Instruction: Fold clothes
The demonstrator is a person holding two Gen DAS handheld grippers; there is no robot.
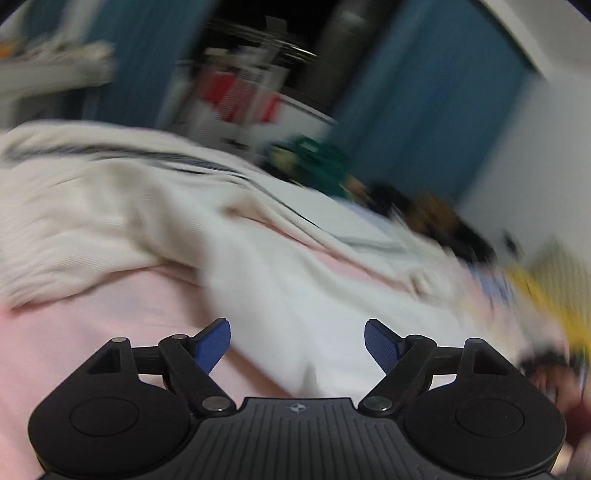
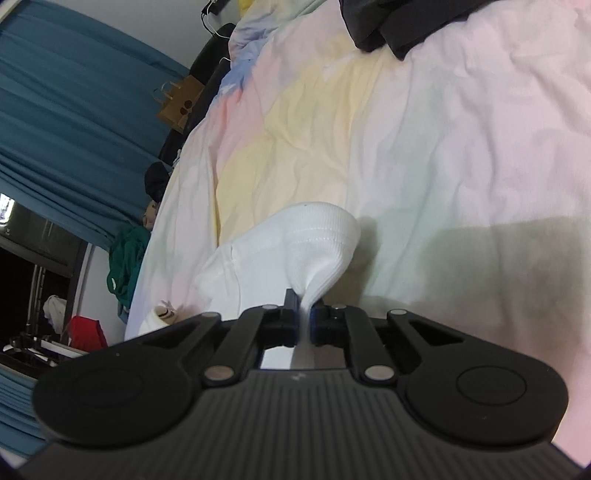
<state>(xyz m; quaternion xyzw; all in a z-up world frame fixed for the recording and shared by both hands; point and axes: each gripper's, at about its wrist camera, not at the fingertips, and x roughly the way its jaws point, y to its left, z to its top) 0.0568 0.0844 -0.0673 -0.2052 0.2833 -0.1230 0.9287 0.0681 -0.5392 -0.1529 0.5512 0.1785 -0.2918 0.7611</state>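
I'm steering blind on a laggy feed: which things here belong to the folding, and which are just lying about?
In the job:
- white garment, ribbed hem pinched in the right gripper
- left gripper, open over white cloth
- cream striped garment

Lying about:
- dark clothing on the pastel bedsheet
- green cloth
- brown paper bag
- blue curtain
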